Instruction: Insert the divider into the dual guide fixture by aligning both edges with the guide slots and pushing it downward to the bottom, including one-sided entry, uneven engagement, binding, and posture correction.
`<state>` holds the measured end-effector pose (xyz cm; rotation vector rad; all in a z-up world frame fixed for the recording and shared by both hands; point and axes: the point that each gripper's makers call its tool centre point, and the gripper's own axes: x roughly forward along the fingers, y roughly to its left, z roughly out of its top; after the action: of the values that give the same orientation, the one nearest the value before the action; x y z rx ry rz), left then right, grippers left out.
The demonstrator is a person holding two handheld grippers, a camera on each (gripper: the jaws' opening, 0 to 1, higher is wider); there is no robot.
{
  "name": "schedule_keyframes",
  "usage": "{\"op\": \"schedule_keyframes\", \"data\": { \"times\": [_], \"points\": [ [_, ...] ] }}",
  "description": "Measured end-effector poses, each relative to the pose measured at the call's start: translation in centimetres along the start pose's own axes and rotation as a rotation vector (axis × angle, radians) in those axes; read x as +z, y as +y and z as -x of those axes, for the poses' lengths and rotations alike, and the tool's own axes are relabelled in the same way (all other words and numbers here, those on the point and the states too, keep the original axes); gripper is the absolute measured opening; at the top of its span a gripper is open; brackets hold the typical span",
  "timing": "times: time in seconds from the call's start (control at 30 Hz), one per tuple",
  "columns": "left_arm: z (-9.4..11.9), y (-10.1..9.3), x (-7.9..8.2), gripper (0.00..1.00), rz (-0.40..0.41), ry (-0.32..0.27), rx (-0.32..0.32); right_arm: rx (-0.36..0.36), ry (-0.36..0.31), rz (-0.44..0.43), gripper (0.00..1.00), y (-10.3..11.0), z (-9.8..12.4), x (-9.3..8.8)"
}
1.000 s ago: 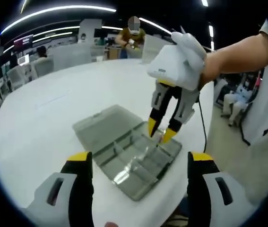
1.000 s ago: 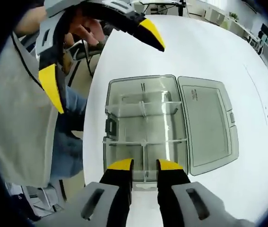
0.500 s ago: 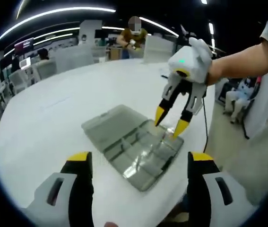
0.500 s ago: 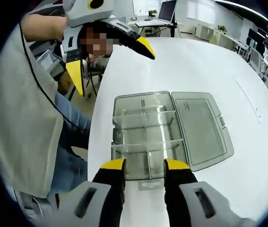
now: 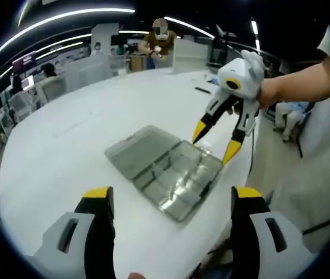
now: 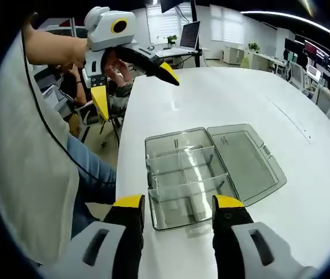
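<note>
A clear plastic compartment box (image 5: 179, 174) (image 6: 182, 180) lies open on the white table, its lid (image 5: 135, 151) (image 6: 243, 160) folded flat beside it. Clear dividers (image 6: 185, 160) stand upright in its guide slots. My left gripper (image 5: 167, 232) is open with nothing between its jaws, held back from the box's near side; it also appears raised at the table's edge (image 6: 132, 81). My right gripper (image 6: 179, 232) is open and empty, lifted above and short of the box; it too appears hovering above the box's far end (image 5: 217, 142).
The round white table (image 5: 66, 157) (image 6: 229, 99) stretches wide around the box. The box sits close to the table's edge (image 5: 223, 197). A person's sleeve and torso (image 6: 31, 174) stand beside that edge. Desks, monitors and seated people fill the background.
My right gripper has opened wider and lifted up and back from the box's end. The left gripper has drawn back too. The box has stayed in place.
</note>
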<state>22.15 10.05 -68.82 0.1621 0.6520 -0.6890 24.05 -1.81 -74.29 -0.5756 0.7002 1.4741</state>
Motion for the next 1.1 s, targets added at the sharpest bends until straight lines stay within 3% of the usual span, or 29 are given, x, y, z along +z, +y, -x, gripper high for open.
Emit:
{"op": "schedule_keyframes", "data": {
  "times": [0.53, 1.1],
  "points": [
    [2.0, 3.1, -3.4, 0.80, -0.091, 0.105, -0.057, -0.084, -0.118, -0.112, 0.64, 1.1, 0.3, 1.7],
    [2.7, 8.3, -8.1, 0.80, -0.201, 0.257, -0.103, -0.148, -0.149, -0.194, 0.77, 1.7, 0.3, 2.4]
  ]
}}
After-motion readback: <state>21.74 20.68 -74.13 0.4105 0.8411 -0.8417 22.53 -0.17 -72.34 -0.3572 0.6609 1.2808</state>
